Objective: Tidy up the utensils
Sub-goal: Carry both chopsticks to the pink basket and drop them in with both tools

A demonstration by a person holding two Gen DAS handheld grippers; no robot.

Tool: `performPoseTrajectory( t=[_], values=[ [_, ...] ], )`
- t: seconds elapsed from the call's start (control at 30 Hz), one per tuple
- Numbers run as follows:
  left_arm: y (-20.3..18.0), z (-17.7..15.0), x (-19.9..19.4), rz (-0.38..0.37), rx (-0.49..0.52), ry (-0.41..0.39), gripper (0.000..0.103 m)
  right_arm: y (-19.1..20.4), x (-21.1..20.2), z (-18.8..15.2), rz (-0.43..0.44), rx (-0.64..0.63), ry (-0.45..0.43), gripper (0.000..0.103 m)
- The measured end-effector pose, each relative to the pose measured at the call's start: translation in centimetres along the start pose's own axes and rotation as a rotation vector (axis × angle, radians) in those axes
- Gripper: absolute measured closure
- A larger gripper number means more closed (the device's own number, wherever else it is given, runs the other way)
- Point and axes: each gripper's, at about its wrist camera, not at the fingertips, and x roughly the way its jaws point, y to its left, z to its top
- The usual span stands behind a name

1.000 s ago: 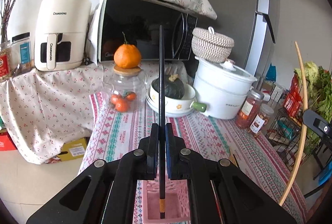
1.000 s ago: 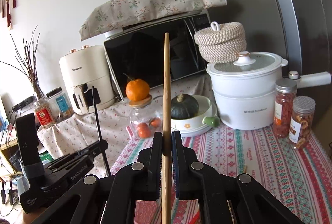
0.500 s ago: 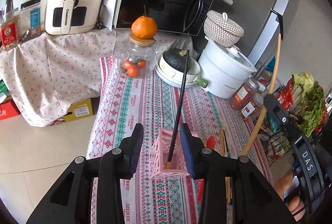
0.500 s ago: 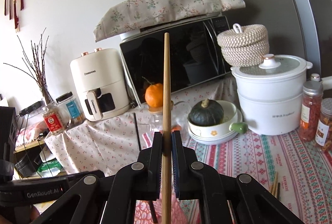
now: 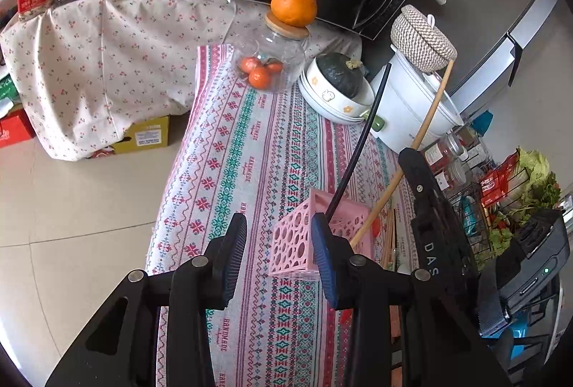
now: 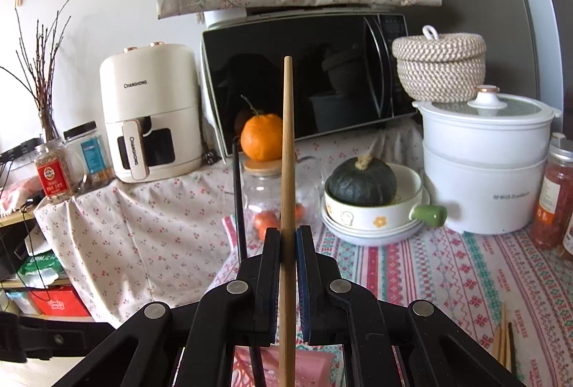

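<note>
A pink perforated holder [image 5: 308, 240] stands on the patterned tablecloth. A black chopstick [image 5: 360, 140] stands in it and leans to the far right. My left gripper [image 5: 279, 256] is open and empty, above and just short of the holder. My right gripper [image 6: 287, 243] is shut on a wooden chopstick [image 6: 287, 172] held upright. In the left wrist view the wooden chopstick [image 5: 422, 140] slants down with its lower end at the pink holder. The black chopstick [image 6: 238, 201] also shows in the right wrist view.
More chopsticks [image 5: 388, 238] lie on the cloth right of the holder. At the table's far end stand a glass jar [image 5: 274, 61] with an orange on top, a bowl holding a squash [image 5: 338, 86] and a white pot [image 5: 412, 107]. Floor lies left of the table edge.
My left gripper let go of the black chopstick, opened wide and drew back and up; the chopstick now stands in the pink holder. My right gripper moved in over the holder with the wooden chopstick.
</note>
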Motion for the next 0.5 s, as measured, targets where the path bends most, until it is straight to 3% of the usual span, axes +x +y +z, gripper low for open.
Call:
performPoseTrajectory(
  t=[0.27,0.33,0.4,0.5],
  values=[
    [-0.5,-0.1,-0.6,-0.012,0.013,-0.010,0.063,0.0,0.4,-1.1,0.014,-0.032,0.148,0.090],
    [-0.6,-0.1,-0.5,-0.010,0.013,-0.010,0.063,-0.2,-0.3,-0.9,0.020,-0.029,0.158,0.084],
    [-0.7,-0.2,-0.6,-0.009,0.013,-0.008,0.063,-0.5,-1.3,-0.6,0.025,-0.023,0.170,0.064],
    [-1.2,-0.4,-0.7,-0.010,0.031,-0.006,0.062,-0.9,-3.2,0.0,0.037,-0.049,0.200,0.056]
  ],
)
